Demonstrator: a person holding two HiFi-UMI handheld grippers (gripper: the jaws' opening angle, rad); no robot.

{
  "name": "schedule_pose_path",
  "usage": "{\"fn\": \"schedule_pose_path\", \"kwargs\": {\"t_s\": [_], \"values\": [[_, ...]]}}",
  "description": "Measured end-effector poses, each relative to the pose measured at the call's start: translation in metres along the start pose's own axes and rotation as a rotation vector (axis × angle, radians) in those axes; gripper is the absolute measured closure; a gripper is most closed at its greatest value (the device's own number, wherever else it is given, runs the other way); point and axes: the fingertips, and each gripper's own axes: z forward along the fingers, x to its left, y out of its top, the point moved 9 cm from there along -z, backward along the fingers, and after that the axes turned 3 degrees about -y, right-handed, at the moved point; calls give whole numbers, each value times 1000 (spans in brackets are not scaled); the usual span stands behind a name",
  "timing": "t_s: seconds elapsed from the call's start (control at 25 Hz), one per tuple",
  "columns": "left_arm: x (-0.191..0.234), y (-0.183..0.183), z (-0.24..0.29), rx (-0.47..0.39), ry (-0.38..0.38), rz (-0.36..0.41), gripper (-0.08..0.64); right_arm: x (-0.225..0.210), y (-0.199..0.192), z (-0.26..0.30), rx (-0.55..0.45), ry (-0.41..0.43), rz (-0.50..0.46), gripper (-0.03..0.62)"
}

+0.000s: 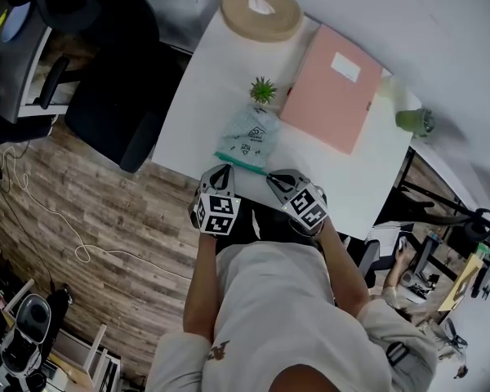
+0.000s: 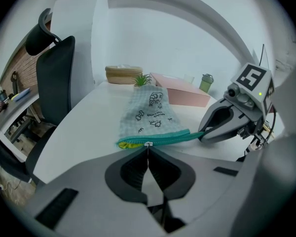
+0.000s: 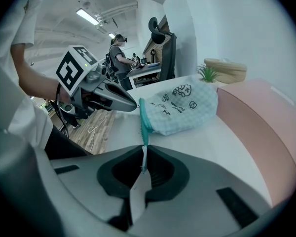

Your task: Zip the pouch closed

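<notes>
Pinching the small zipper pull (image 2: 148, 144) of the pouch (image 1: 249, 137), mid-frame on the bench (image 1: 196, 113), with the fingers of the left gripper (image 2: 148, 152) closed; clamping the teal zipper end (image 3: 143, 141) in the closed right gripper (image 3: 143, 154). Risk of losing the tiny pull, or of dragging the light pouch, if tugged crookedly.

Steeply down we go: a pale green checked fabric pouch (image 1: 249, 137) lies mid-frame on the white table (image 1: 196, 113), its teal zip edge (image 1: 239, 163) nearest the person. The left gripper (image 1: 223, 170) noses up to that edge's left part and the right gripper (image 1: 275, 178) to its right end, both with jaws drawn together. Just above sits a small spiky green plant (image 1: 263, 90), with a flat pink folder box (image 1: 333, 88) to its right. Top centre, a round beige box (image 1: 261, 11). At the left, a black office chair (image 1: 114, 96) stands on the wood-plank floor (image 1: 90, 219).
</notes>
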Motion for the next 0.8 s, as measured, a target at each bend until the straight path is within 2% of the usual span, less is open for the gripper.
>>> {"fn": "schedule_pose_path", "kwargs": {"t_s": [0.36,0.8], "values": [[15,-1,-1,13,23,-18,561,1,-1,2,8,-28,30,577],[35,-2,-2,34,-20,60,560,-3,-2,4,14,-75,87,576]]}}
